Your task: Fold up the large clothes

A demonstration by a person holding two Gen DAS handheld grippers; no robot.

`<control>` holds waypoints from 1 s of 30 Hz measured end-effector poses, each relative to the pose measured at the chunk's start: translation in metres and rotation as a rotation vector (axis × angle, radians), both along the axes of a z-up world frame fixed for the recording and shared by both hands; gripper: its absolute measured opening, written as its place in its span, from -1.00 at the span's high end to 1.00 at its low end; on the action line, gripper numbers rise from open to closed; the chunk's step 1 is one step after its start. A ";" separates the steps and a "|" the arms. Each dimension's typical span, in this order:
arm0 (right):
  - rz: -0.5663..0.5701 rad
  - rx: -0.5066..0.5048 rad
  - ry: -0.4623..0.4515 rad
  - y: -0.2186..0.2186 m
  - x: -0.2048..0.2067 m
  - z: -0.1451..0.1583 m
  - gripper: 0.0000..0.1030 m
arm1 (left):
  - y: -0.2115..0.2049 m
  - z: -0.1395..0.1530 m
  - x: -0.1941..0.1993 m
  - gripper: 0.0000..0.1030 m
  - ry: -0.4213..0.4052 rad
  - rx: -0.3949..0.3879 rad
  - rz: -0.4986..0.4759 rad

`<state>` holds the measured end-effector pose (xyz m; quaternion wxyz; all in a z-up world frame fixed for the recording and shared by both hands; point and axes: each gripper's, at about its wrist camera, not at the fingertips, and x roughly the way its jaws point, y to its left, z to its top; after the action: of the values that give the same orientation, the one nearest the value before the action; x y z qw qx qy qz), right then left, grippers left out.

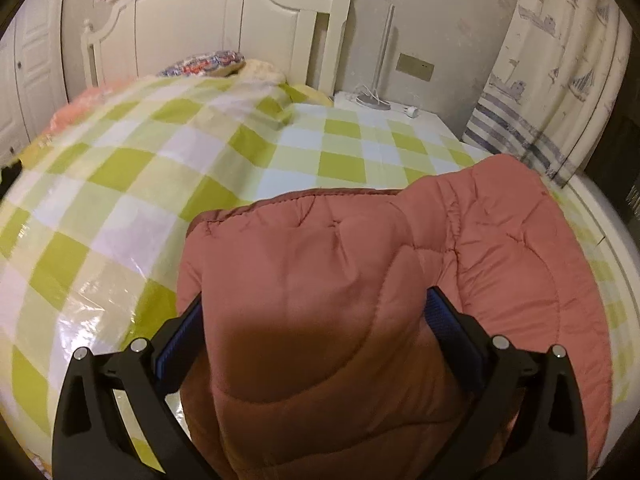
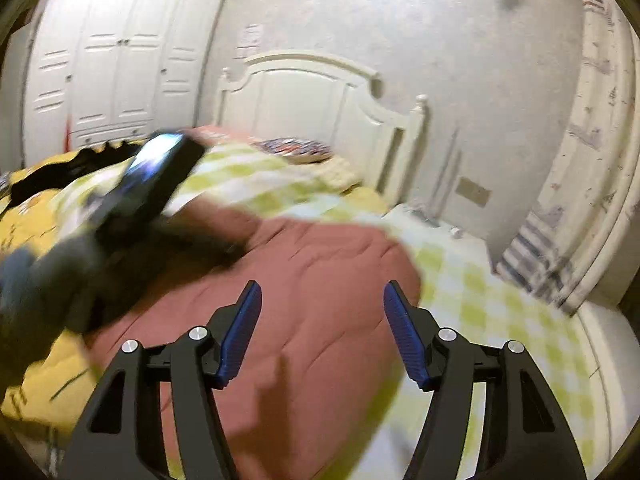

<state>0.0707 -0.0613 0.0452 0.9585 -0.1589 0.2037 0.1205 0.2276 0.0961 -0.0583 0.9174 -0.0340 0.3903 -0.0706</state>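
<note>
A salmon-pink quilted jacket (image 1: 500, 240) lies bunched on the green-and-white checked bed cover (image 1: 200, 152). A thick fold of it rises between the blue pads of my left gripper (image 1: 316, 298), which is shut on it from both sides. In the right wrist view the same jacket (image 2: 320, 248) spreads below my right gripper (image 2: 322, 287), whose fingers stand apart with nothing between them. The left gripper (image 2: 152, 184) appears there as a dark blur over the jacket's left part, held by a gloved hand (image 2: 36, 288).
A white headboard (image 1: 180, 20) and patterned pillow (image 1: 204, 64) are at the far end. A nightstand (image 1: 384, 108) and curtain (image 1: 552, 80) are to the right. A white wardrobe (image 2: 112, 60), yellow blanket (image 2: 32, 216) and dark garment (image 2: 72, 168) are to the left.
</note>
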 end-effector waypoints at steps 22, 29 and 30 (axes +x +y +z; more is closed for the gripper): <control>-0.228 0.102 0.403 -0.041 0.203 -0.048 -0.67 | -0.001 -0.001 0.000 -0.96 -0.002 0.038 -0.009; -0.140 0.099 0.288 -0.003 0.195 -0.003 -0.91 | -0.004 -0.001 0.000 -0.96 -0.004 0.048 -0.007; -0.123 0.044 0.347 0.007 0.203 -0.016 -0.91 | -0.004 -0.001 0.000 -0.96 -0.004 0.048 -0.007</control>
<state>0.2738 -0.0541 0.0289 0.9177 -0.1018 0.3728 0.0919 0.2273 0.0924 -0.0598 0.9185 -0.0105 0.3900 -0.0646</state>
